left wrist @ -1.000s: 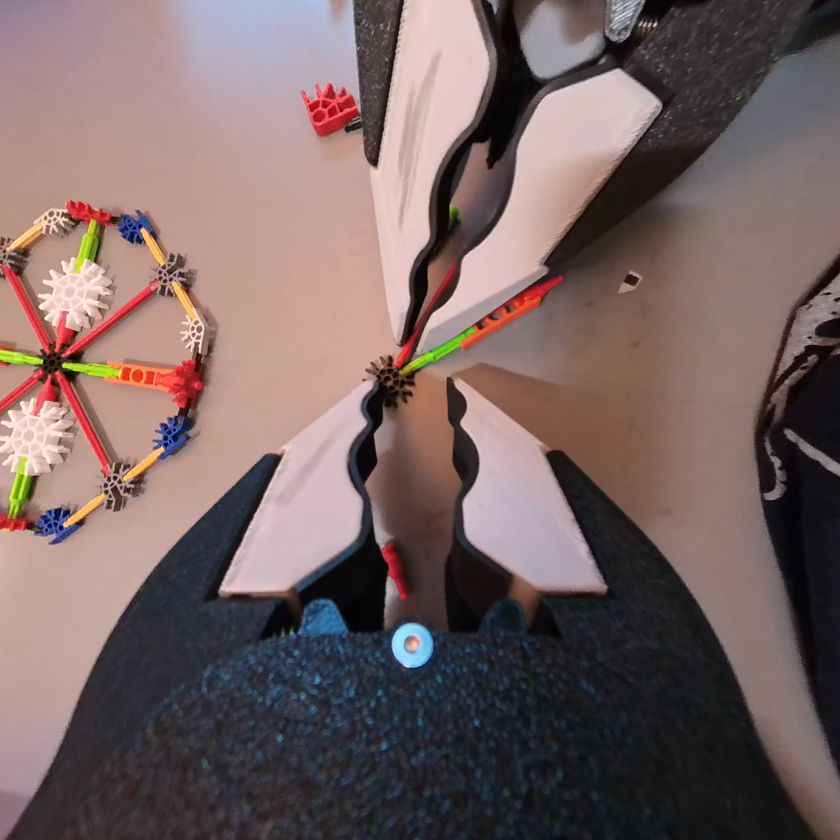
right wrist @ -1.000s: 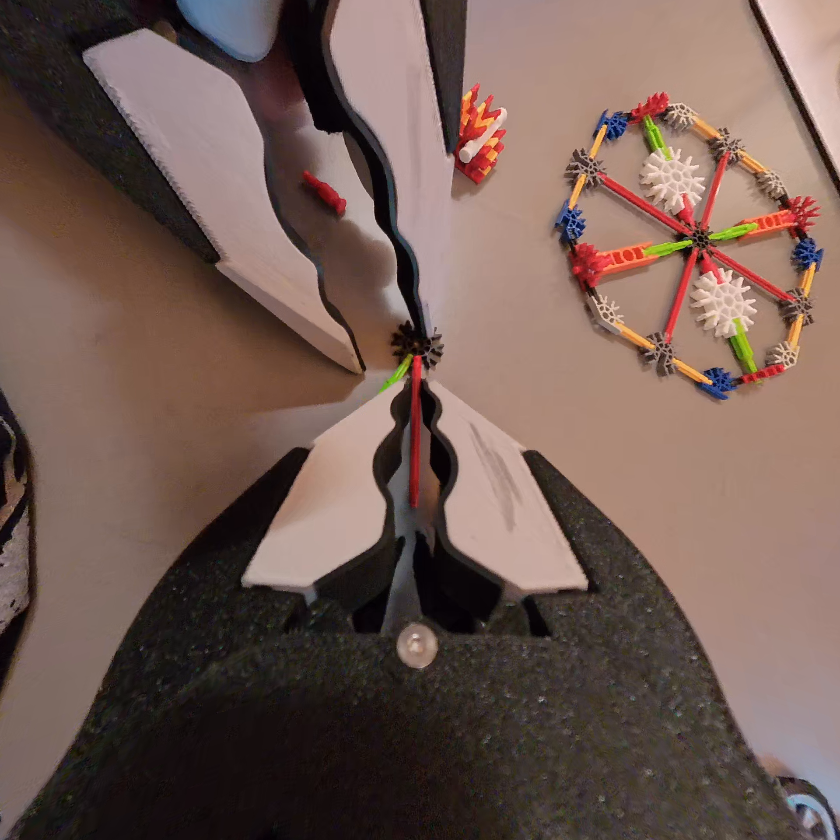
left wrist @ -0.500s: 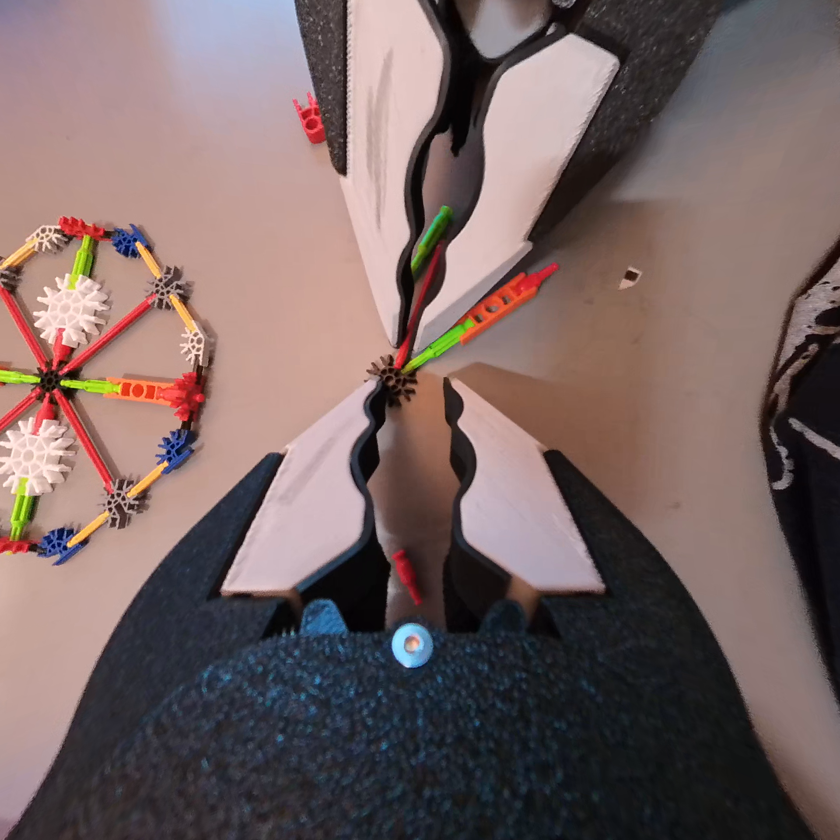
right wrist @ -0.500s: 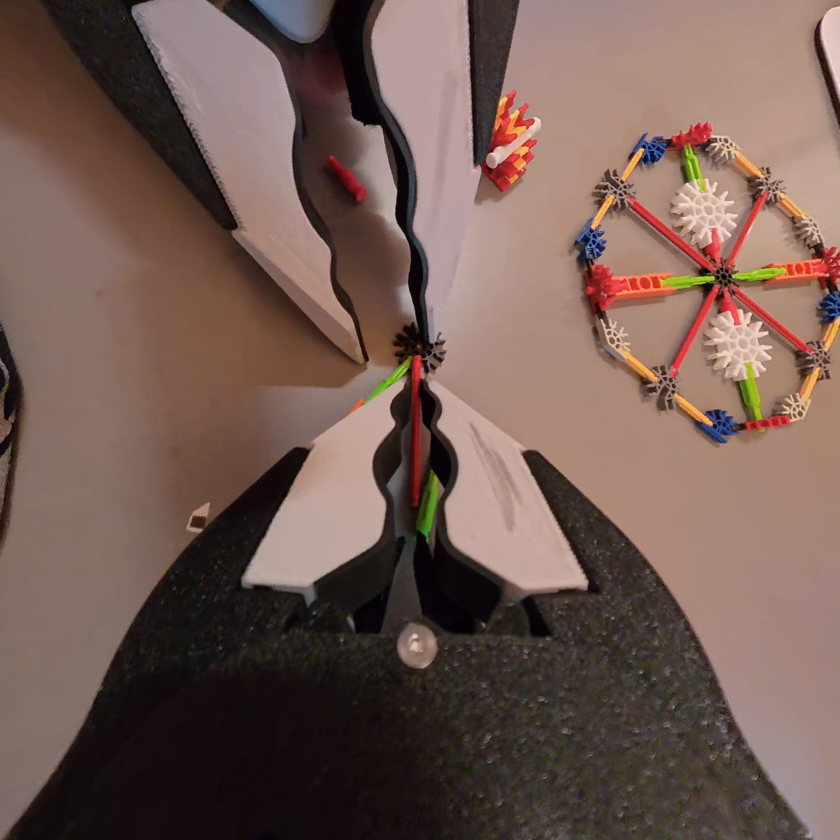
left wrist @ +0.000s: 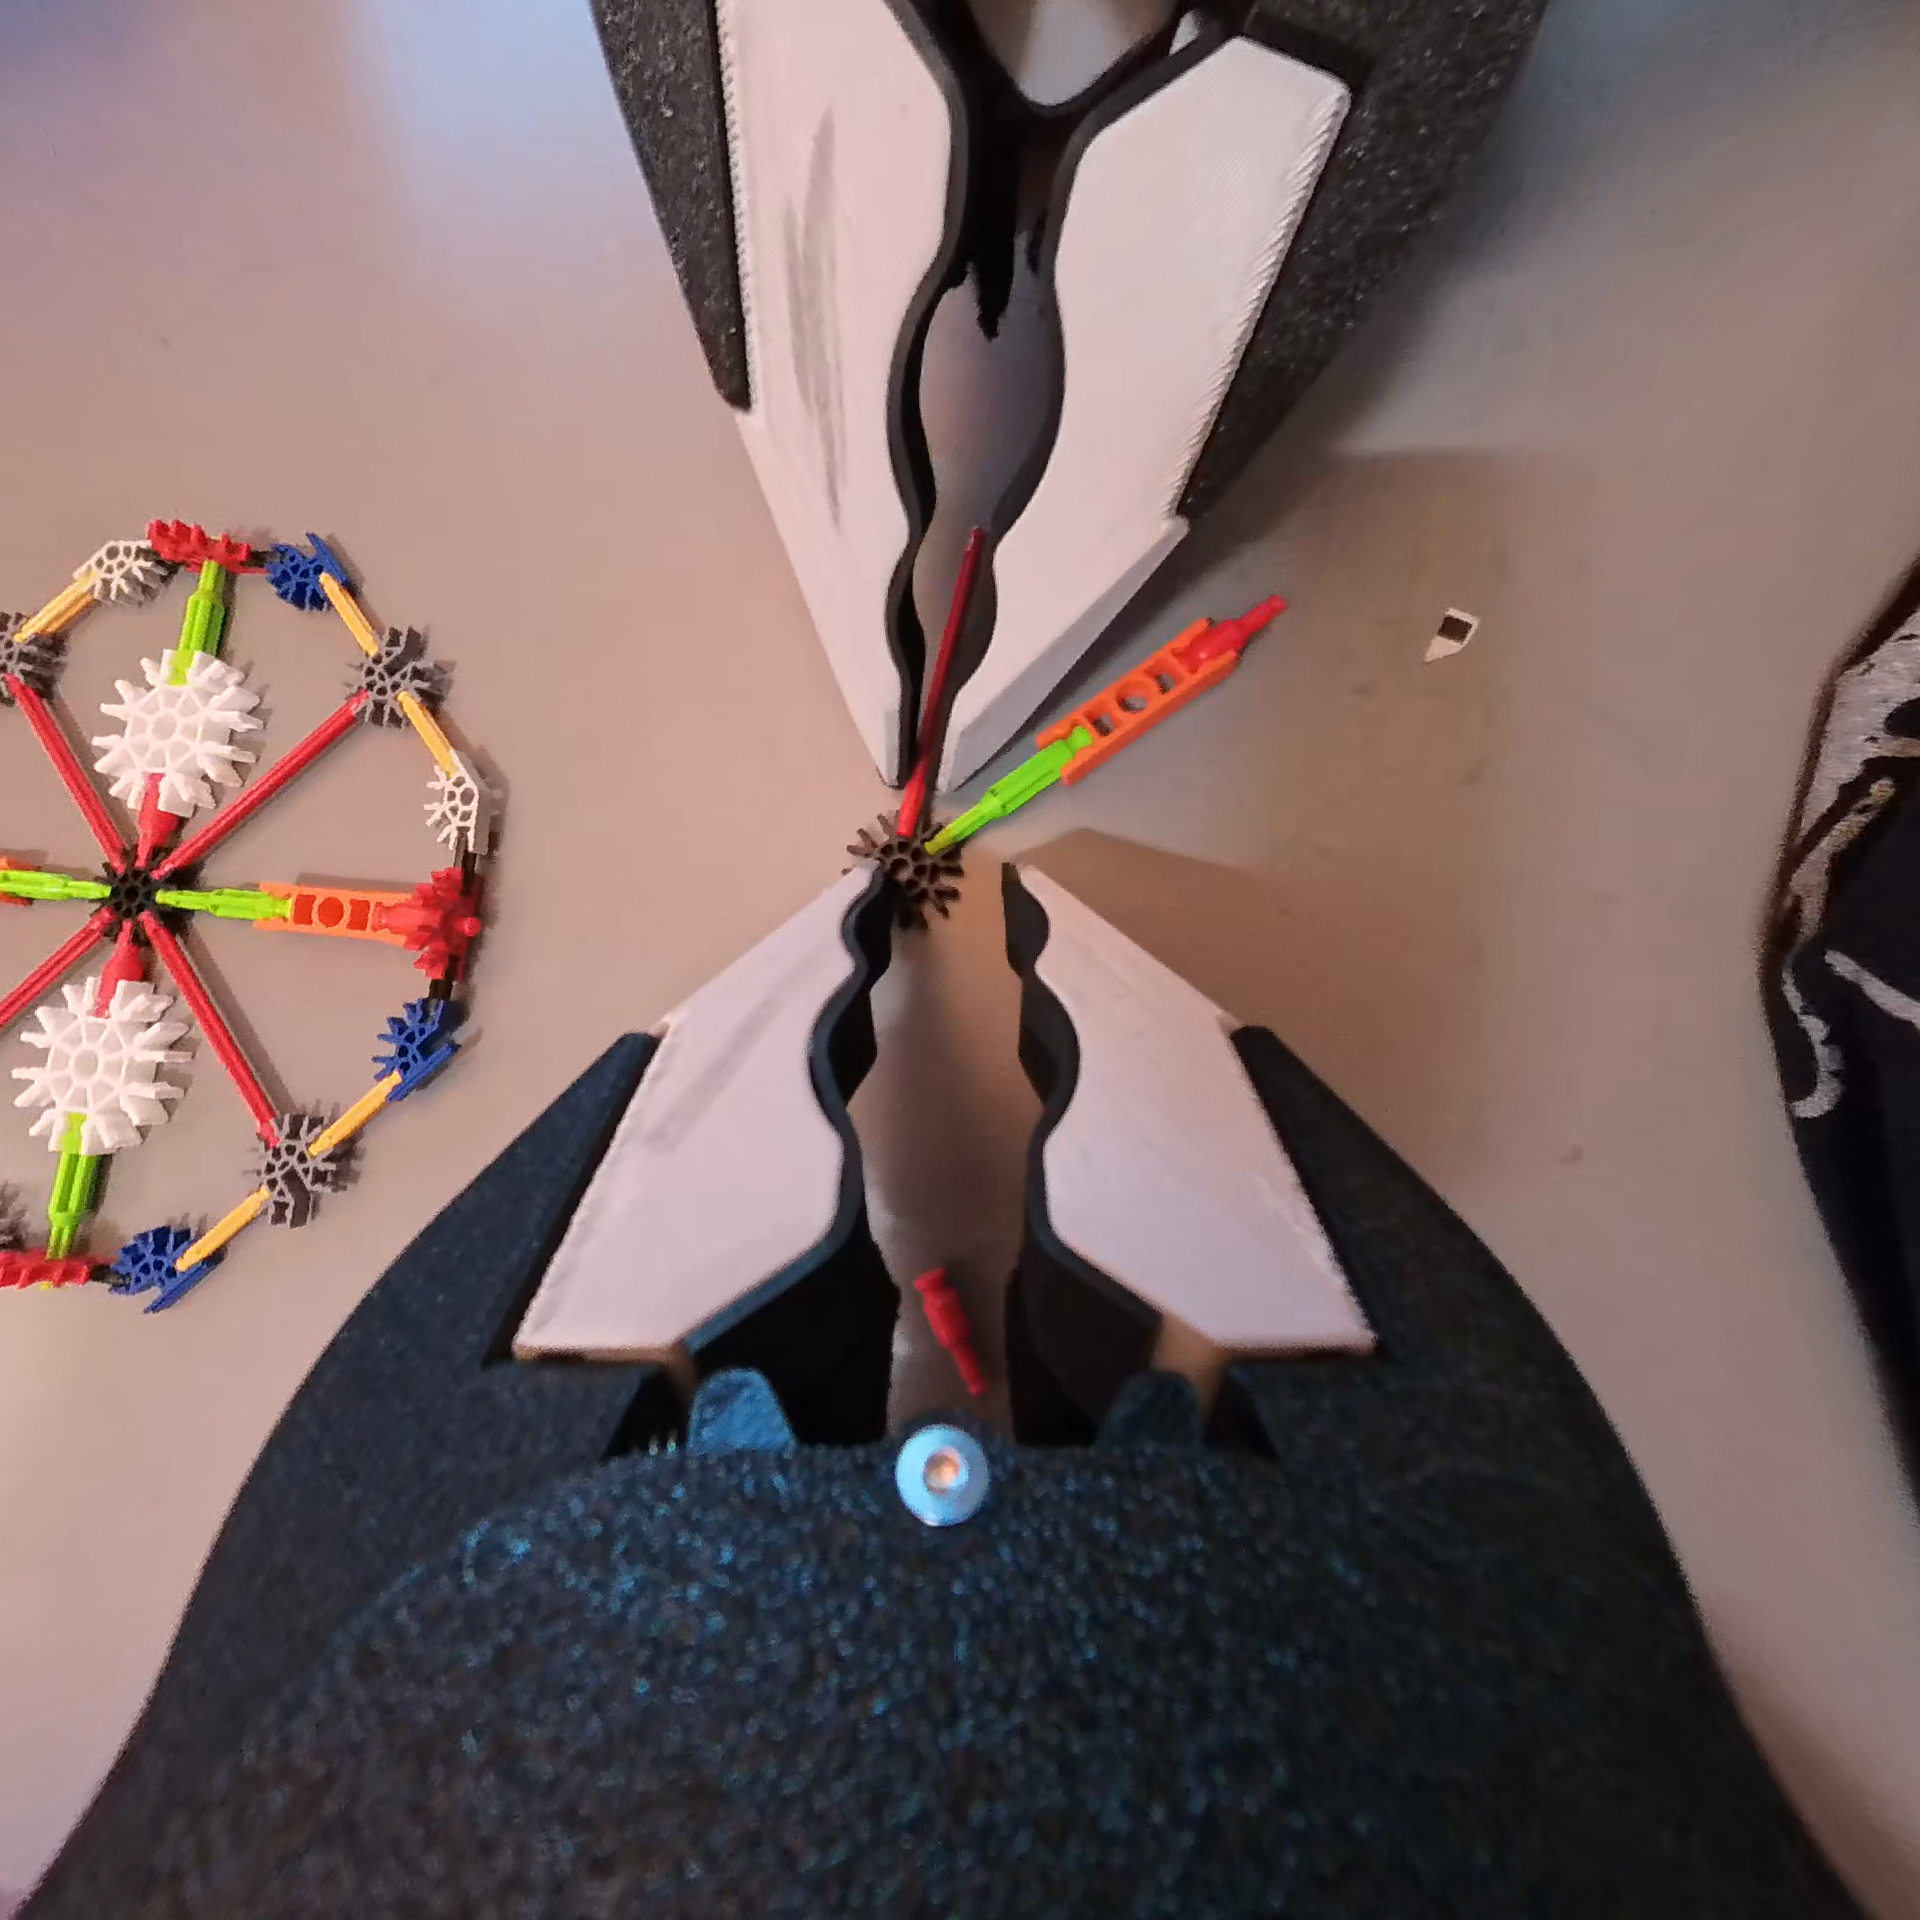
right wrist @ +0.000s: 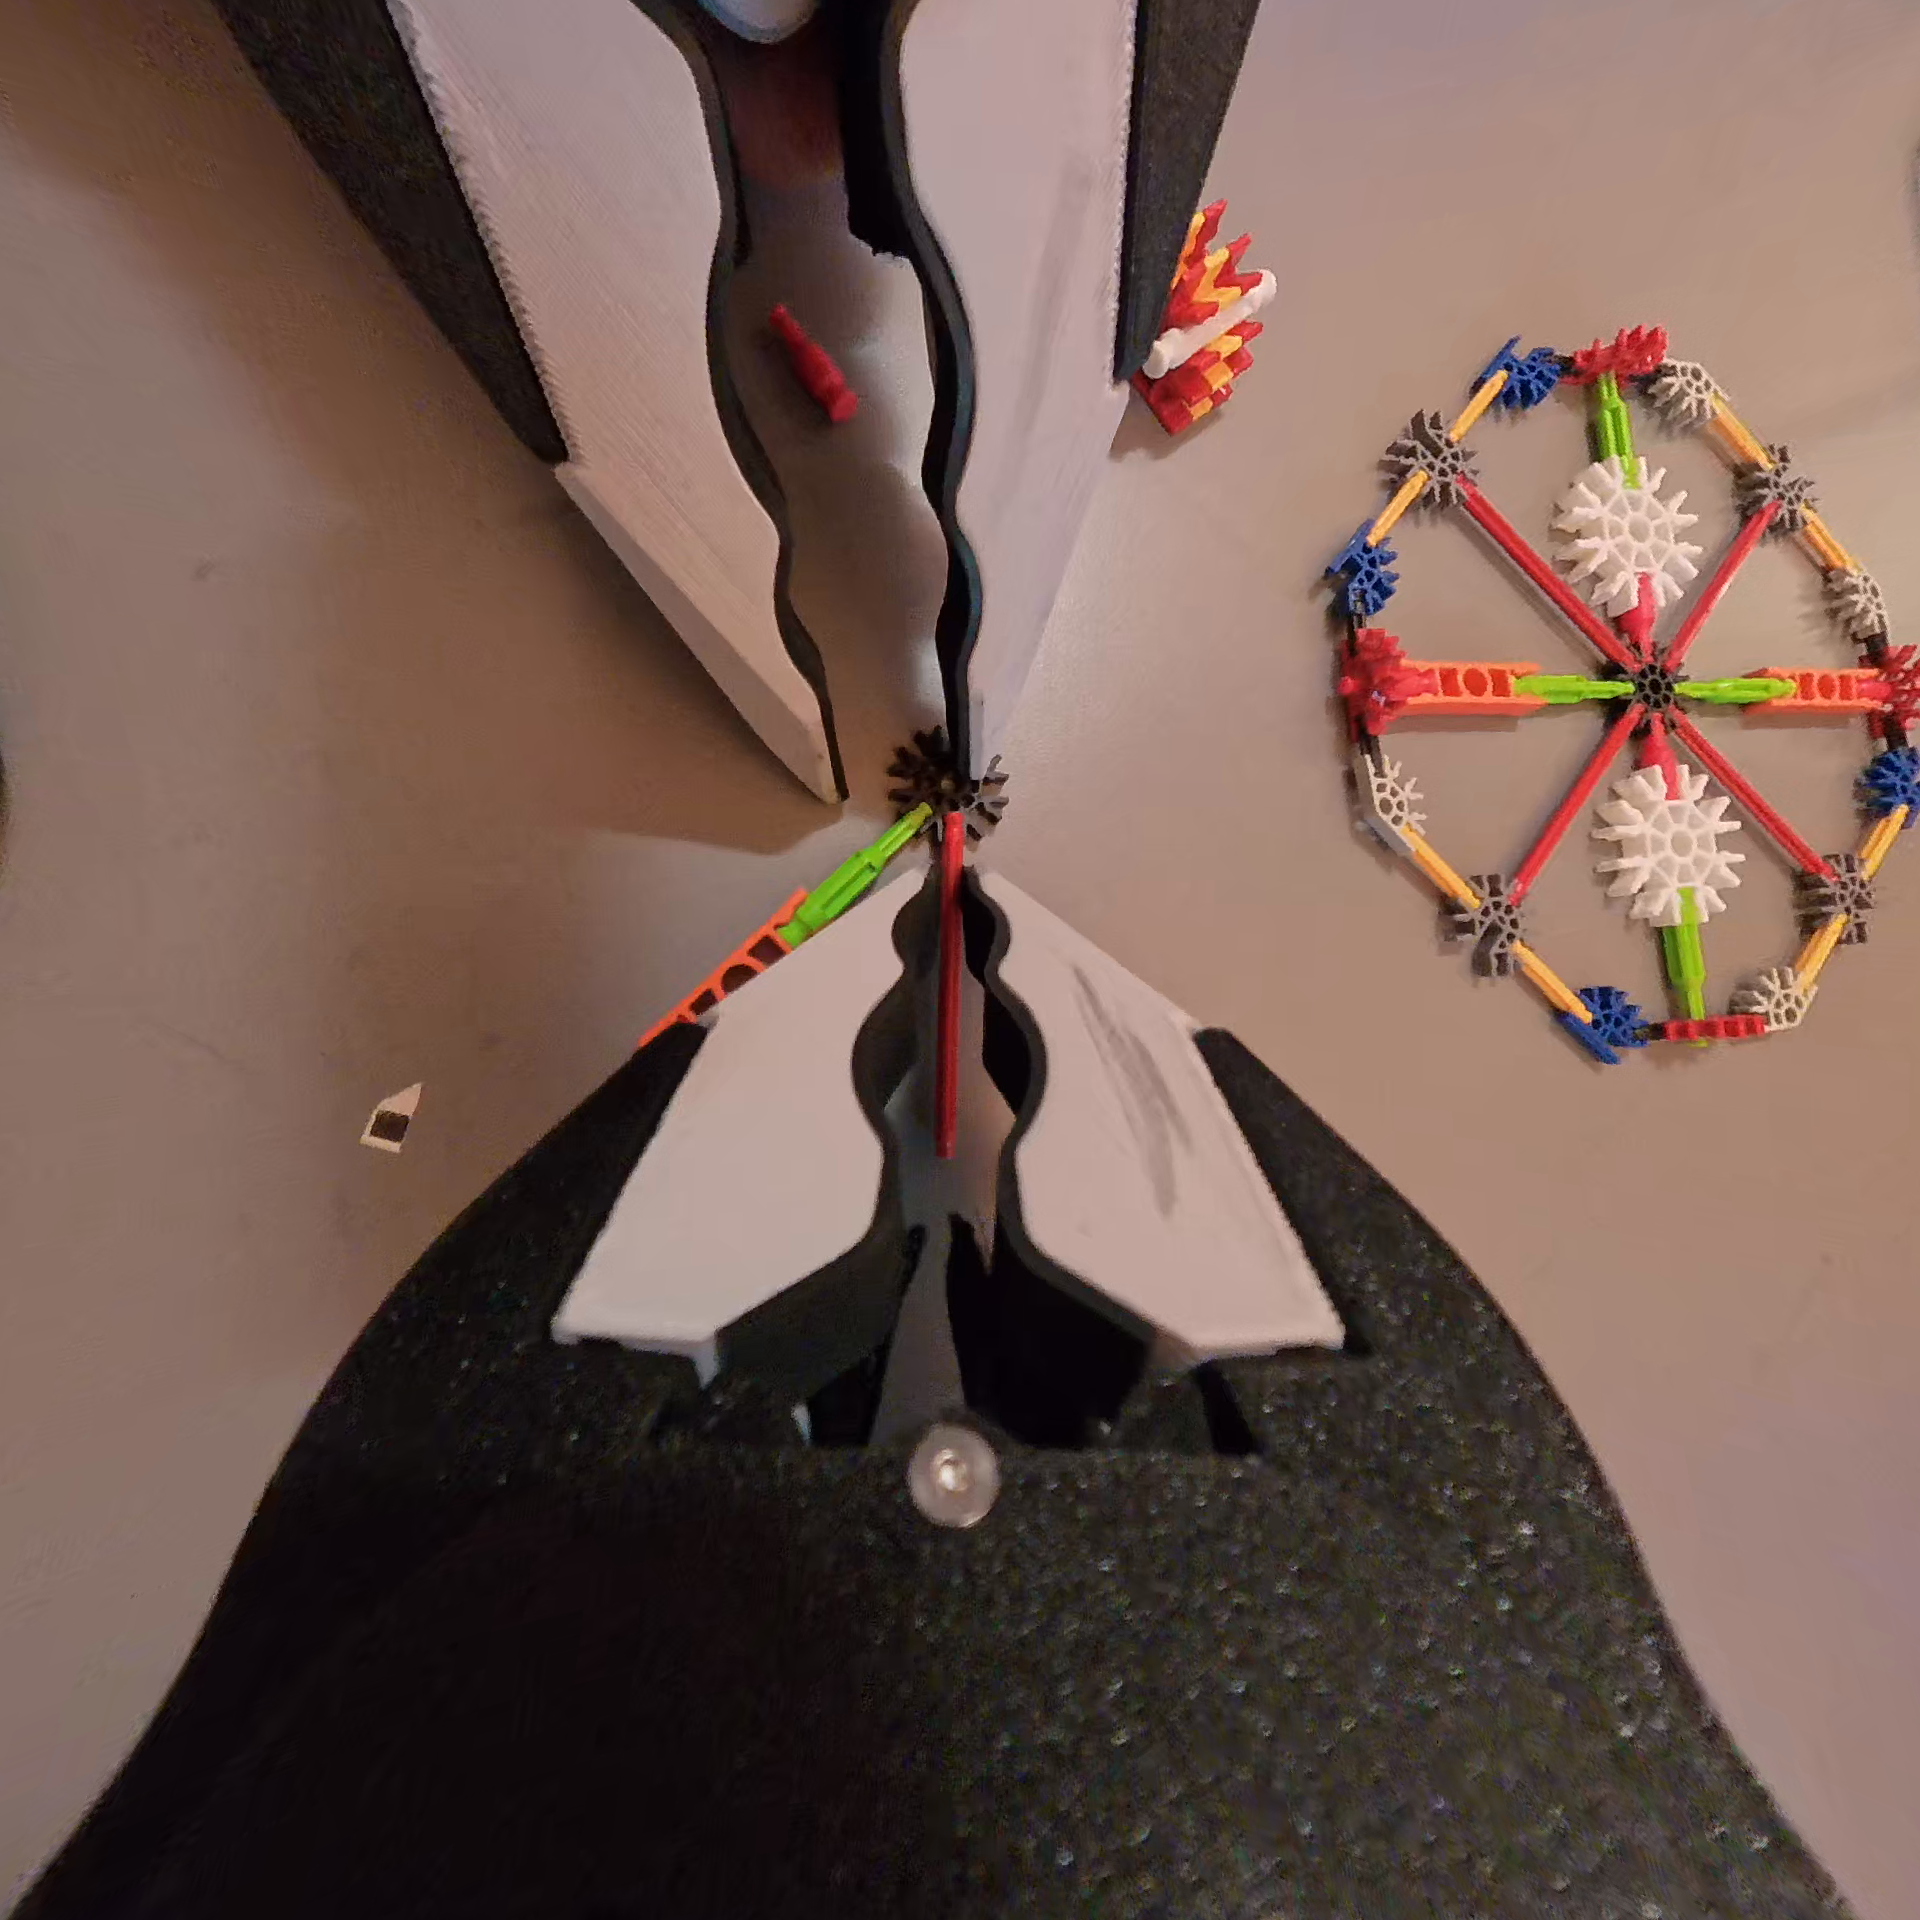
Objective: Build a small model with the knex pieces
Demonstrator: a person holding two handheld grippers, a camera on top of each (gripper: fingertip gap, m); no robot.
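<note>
A black hub connector [left wrist: 906, 873] lies on the tan table with a red rod [left wrist: 940, 665], a green rod [left wrist: 1003, 805] and an orange connector [left wrist: 1143, 712] fanning out from it. My right gripper [right wrist: 951, 878] is shut on the red rod [right wrist: 948, 997], whose tip sits in the hub [right wrist: 945, 779]. It faces my left gripper [left wrist: 940, 883], which is open. The left gripper's left fingertip [left wrist: 862, 904] touches the hub. A small red piece [left wrist: 948, 1320] lies on the table between the left fingers.
A built wheel of coloured rods with two white snowflake connectors [left wrist: 208, 904] lies left of the left gripper and shows in the right wrist view [right wrist: 1642, 686]. There are also a pile of red, yellow and white pieces [right wrist: 1205, 332], a small white scrap [right wrist: 393, 1120] and dark patterned cloth [left wrist: 1849, 935]. The tips of both grippers are at nearly the same place. From the left gripper's tips to the small red piece [left wrist: 948, 1320] is close to 8 cm. Seen from the right wrist view [right wrist: 815, 367] as well.
The right gripper has swung round until it stands straight opposite the left one, still holding the red rod. A green piece seen between its fingers before no longer shows. The hub has stayed put.
</note>
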